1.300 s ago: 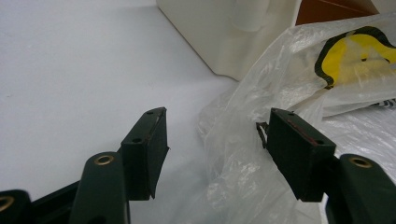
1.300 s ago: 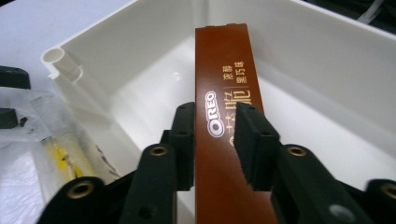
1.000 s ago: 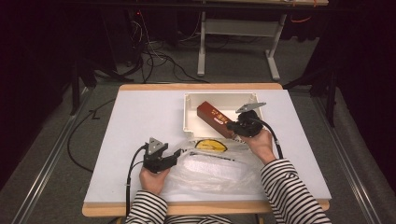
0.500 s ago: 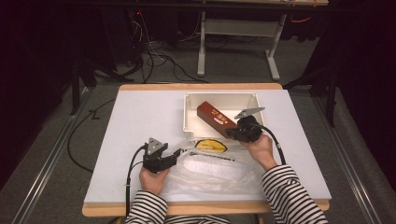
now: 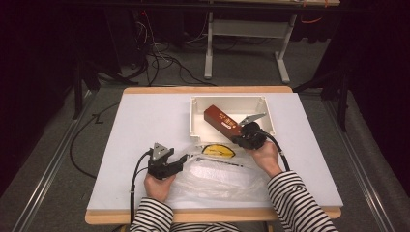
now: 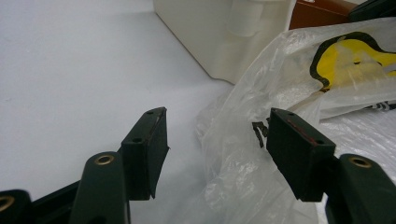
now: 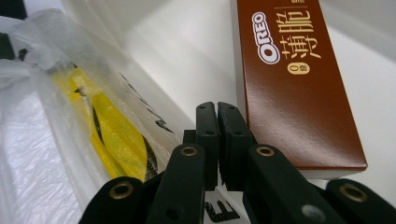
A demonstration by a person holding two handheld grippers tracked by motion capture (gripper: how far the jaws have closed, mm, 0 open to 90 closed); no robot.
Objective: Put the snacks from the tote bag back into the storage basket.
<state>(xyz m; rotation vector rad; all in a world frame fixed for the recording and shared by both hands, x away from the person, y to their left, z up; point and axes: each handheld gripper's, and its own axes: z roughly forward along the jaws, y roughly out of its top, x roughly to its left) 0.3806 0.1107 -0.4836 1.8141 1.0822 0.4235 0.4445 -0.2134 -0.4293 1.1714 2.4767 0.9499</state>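
the right gripper (image 7: 218,140), jaws together and empty, sits beside the oreo box (image 7: 292,88); the left gripper (image 6: 217,154), jaws apart, straddles the plastic bag (image 6: 243,154) edge, likely to open it.

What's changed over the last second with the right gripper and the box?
The right gripper dropped a little toward the near rim of the white bin and its jaws closed, with nothing between them. The brown Oreo box lies in the bin as before. The left gripper is open at the plastic bag, unmoved.

Oreo box (image 7: 299,93) top cropped, bag (image 6: 280,121) print partly hidden
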